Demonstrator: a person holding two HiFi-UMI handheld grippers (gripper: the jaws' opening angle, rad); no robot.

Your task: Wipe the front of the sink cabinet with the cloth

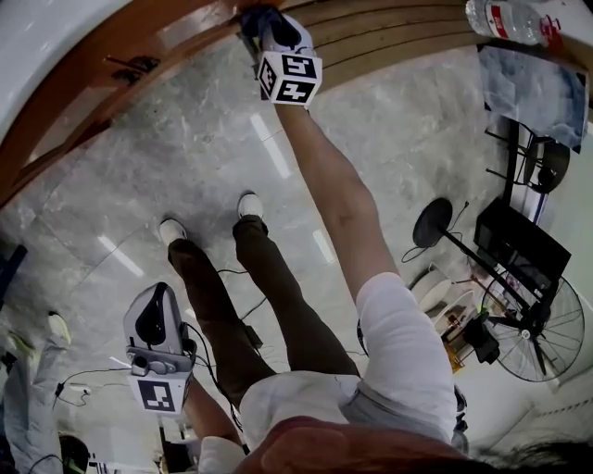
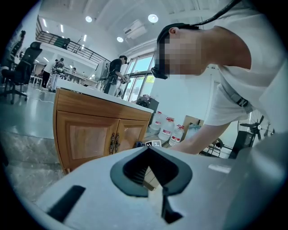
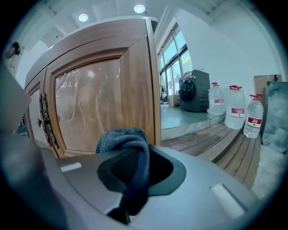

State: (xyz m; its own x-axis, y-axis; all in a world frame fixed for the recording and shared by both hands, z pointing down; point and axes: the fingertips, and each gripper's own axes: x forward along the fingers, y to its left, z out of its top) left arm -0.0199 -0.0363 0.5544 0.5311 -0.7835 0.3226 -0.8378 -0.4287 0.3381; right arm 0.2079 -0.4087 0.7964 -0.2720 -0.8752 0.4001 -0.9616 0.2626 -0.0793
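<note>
In the head view we count two grippers. The right gripper [image 1: 265,24] reaches out at the top of the frame, next to the wooden front of the sink cabinet [image 1: 111,88], near the end of that front by the plank step [image 1: 389,42]. One dark blue cloth [image 1: 252,17] bunches at its tip. We cannot tell whether it touches the wood. The left gripper [image 1: 157,326] hangs low beside the person's leg, well apart from the cabinet. One water bottle [image 1: 505,20] lies at the top right, and one fan [image 1: 542,329] stands at the right edge.

In the left gripper view, the left gripper [image 2: 151,165] has its jaws together with nothing between them. Beyond them the cabinet [image 2: 85,134] shows two doors. Three water bottles [image 2: 167,129] stand past its far corner.

In the right gripper view, the right gripper [image 3: 135,168] is clamped on the cloth [image 3: 128,148]. The cloth's long axis runs along the jaws, a narrow tail toward the camera and a bunched head pointing at the lower right corner of the cabinet door [image 3: 94,103], just beside it. At least three water bottles [image 3: 236,112] stand on the planks at the right.
</note>
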